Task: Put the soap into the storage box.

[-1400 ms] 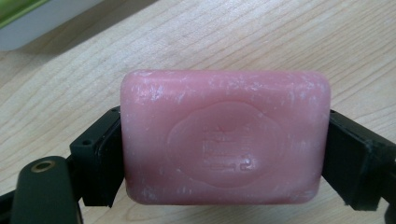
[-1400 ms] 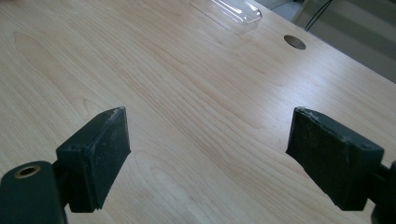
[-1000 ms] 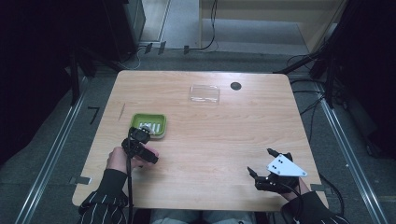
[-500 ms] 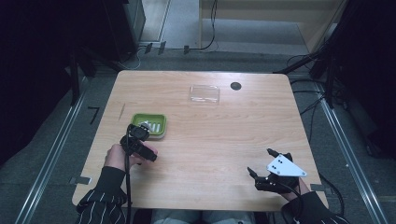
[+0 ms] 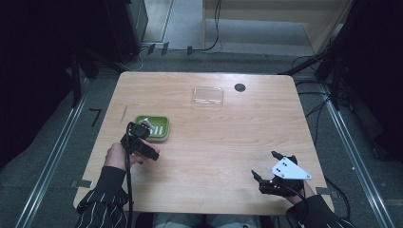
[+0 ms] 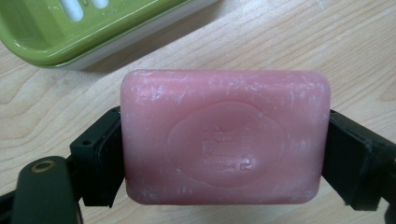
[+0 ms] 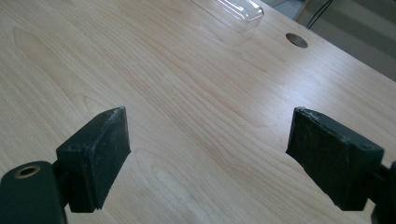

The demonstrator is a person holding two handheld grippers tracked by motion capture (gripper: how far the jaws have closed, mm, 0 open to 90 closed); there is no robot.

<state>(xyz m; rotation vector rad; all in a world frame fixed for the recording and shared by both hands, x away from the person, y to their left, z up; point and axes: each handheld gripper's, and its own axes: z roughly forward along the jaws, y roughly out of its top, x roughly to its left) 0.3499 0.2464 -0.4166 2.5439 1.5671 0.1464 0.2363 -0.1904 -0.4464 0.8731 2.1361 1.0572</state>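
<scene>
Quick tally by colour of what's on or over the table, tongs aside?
Pink: 1, soap bar, clamped in the left tongs
Green: 1, soap dish
Clear: 1, plastic lid
Total: 3

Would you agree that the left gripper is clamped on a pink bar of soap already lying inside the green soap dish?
Not quite: the left gripper does clamp the pink soap, but the left gripper view shows it beside the green soap dish, over bare table.
</scene>
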